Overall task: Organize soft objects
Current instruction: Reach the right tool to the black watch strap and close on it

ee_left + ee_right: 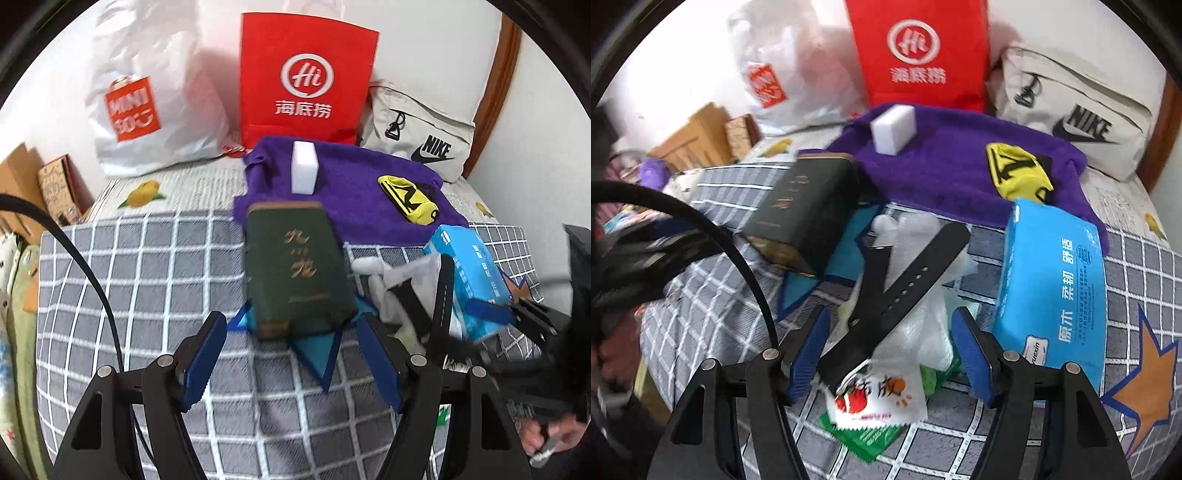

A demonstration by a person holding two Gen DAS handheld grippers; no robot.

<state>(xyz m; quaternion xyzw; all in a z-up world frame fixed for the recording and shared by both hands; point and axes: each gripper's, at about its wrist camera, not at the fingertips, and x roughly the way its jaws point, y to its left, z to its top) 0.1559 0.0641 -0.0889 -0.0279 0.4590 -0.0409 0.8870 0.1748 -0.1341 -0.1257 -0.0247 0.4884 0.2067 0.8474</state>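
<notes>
My left gripper [293,360] is open over the checked blanket [147,280], with nothing between its fingers. Just ahead of it stands a dark green box [299,273]. Behind the box, a purple towel [332,184] carries a white sponge block [304,171] and a yellow sock [410,201]. My right gripper [890,356] is open above a pile: a black strap [905,280], a white glove [923,325] and snack packets [875,395]. Its pads touch none of these. A blue tissue pack [1052,291] lies just to its right.
A white shopping bag [147,103], a red paper bag [306,77] and a beige pouch [417,136] lean on the wall behind the towel. Cardboard boxes [55,188] stand at the far left. A wooden headboard [498,88] borders the right. A black cable [738,251] arcs across the left.
</notes>
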